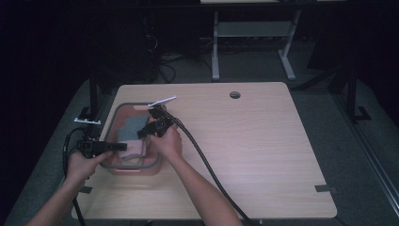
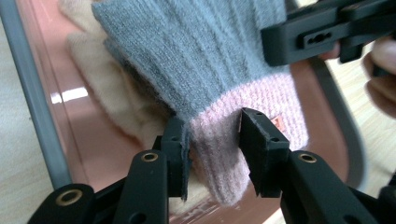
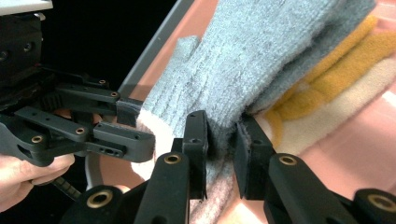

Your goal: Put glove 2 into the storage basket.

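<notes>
Left tool [image 1: 123, 147] and right tool [image 1: 142, 133] low, jaws narrowly parted.

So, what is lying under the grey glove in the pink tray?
Under the grey glove lies a cream and yellow knitted piece, partly covered. The pink tray floor beneath both is hidden.

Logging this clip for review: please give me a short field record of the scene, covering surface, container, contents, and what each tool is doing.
surface: wooden table
container: pink tray with grey rim, at the table's left side
contents: grey knitted glove with pink cuff, lying on a cream and yellow knit item
left tool: jaws on either side of the pink cuff; firm grip unclear
right tool: jaws around the glove's grey edge near the cuff; firm grip unclear
hands: both over the tray
</notes>
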Available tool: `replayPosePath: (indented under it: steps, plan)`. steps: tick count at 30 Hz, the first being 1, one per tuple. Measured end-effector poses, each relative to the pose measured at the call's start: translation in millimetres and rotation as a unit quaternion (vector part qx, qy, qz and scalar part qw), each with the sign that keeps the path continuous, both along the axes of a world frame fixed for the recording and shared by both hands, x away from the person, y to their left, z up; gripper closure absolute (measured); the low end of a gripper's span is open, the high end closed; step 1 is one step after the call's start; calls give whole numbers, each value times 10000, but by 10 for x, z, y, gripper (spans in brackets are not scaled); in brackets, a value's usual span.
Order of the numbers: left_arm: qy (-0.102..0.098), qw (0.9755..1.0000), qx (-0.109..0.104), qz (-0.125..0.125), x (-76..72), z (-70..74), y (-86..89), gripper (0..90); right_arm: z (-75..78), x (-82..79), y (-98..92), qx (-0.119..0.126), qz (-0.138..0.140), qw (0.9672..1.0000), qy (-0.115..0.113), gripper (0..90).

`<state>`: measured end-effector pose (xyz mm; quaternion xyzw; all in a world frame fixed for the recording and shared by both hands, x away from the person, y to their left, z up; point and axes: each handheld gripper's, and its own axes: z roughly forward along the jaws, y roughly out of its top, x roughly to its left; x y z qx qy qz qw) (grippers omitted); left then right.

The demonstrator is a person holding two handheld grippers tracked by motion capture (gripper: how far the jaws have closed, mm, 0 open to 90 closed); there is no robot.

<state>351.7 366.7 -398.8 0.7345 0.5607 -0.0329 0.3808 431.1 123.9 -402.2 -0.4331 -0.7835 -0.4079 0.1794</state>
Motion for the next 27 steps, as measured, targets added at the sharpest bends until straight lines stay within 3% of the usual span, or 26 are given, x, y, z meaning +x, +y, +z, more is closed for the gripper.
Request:
replayPosePath:
  steps: [11,27]
  plan:
    - [-56,9997,235,-22,1,7,-36,557,55,4,-31,-257,-105,9995,-173,645]
    - [-185,9998,98,62,-4,102,-24,517,183,3,-157,-169,-185,9993,-260,615]
